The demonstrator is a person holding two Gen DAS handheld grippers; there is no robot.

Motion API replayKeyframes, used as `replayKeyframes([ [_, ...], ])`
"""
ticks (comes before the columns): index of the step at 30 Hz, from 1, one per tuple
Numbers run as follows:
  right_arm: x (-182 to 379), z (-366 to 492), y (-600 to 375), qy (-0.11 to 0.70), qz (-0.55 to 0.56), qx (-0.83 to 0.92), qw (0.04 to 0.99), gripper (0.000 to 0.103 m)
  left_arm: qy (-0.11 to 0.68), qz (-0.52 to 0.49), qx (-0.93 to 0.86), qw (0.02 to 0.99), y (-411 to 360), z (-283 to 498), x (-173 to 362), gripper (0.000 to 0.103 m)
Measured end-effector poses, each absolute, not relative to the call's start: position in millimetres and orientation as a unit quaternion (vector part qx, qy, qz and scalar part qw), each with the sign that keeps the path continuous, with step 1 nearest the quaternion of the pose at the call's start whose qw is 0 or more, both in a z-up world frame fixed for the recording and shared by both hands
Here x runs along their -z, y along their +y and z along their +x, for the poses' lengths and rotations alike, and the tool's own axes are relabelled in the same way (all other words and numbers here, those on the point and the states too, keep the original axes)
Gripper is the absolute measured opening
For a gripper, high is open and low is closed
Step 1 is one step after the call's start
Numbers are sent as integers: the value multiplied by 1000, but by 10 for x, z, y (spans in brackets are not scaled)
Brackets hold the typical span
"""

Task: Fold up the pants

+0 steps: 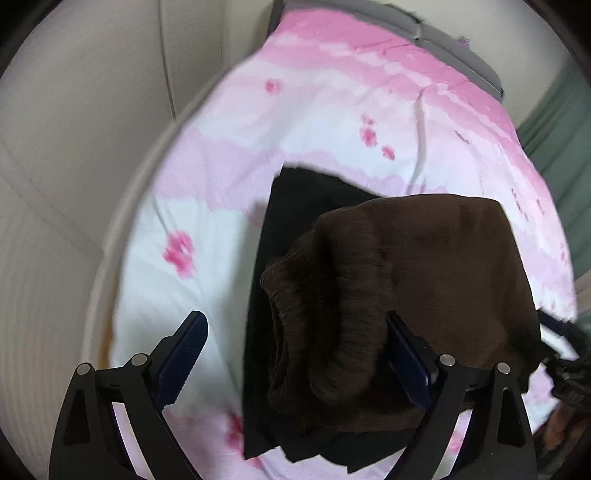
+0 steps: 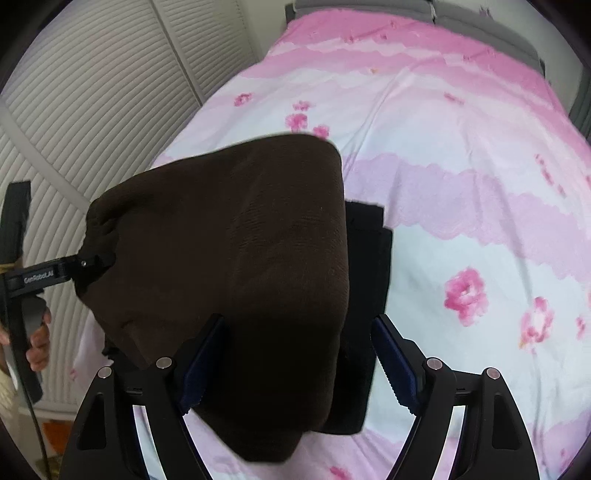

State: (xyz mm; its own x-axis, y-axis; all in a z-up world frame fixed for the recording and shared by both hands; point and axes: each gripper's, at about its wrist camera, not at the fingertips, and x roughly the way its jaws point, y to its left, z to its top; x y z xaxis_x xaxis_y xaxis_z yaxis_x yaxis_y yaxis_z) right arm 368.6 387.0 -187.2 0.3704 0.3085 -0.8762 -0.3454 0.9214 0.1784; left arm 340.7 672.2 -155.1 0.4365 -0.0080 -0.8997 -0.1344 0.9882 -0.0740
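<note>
Free room and obstructions on the bed.
The brown pants (image 2: 229,280) and the black garment (image 2: 365,314) beneath them fill the near middle of the bedspread (image 2: 480,221); open bedding lies beyond and to the right. The louvered doors (image 2: 92,92) bound the left side, the grey headboard (image 2: 480,22) the far end.

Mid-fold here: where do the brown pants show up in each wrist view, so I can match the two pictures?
Left wrist view: the brown pants fill the centre and lower right, bunched waistband nearest the camera.
Right wrist view: the brown pants fill the centre-left and reach down between the fingers.
Shared landmark: the black garment lying under the pants on the pink floral bedsheet.
</note>
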Motion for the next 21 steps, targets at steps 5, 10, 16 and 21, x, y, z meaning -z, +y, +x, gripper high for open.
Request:
replayKeyframes([
  [5,1509,3450,3814,487,-40,-205,848,80,477,-8,-36,878,6417,3087,1010,95],
  [10,1067,3059,3539,453,-34,-214,865,83,419,10,-15,908,5952,2581,453,100],
  [16,723,2510,2928,427,-17,-208,880,91,387,0,6,922,5187,1969,102,103],
  [21,513,1995,2278,415,2,-191,890,91,373,0,19,928,4500,1539,-30,103],
])
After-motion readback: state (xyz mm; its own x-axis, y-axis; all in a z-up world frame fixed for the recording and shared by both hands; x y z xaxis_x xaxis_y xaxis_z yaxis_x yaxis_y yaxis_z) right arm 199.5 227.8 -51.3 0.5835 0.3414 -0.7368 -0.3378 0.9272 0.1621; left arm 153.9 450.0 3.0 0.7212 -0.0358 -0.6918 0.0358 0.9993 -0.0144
